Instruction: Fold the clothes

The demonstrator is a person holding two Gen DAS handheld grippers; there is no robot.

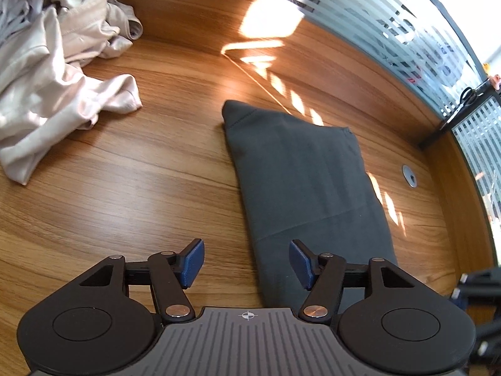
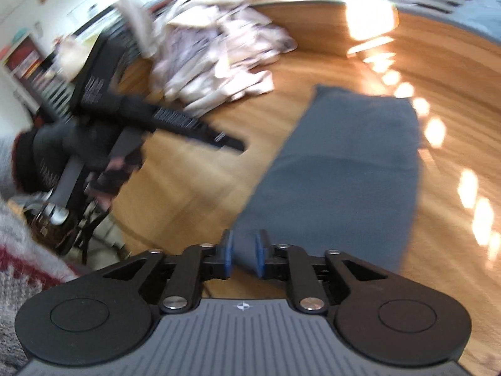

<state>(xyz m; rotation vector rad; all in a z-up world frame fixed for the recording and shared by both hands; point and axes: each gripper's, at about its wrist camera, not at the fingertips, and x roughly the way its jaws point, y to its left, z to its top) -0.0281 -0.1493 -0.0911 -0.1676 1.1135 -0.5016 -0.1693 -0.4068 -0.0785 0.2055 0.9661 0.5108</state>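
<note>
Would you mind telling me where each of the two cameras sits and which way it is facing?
Left wrist: on the left gripper, open, looking forward over the wooden table at the folded grey garment and the pale clothes pile.
Right wrist: on the right gripper, nearly closed, blurred, facing the same garment; a gloved hand holds the other gripper at left.
Shared: garment, pile, table.

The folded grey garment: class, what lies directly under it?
The folded grey garment lies flat on the wooden table, whose grain shows all round it. Whatever sits beneath the cloth is covered, so nothing more can be told.
</note>
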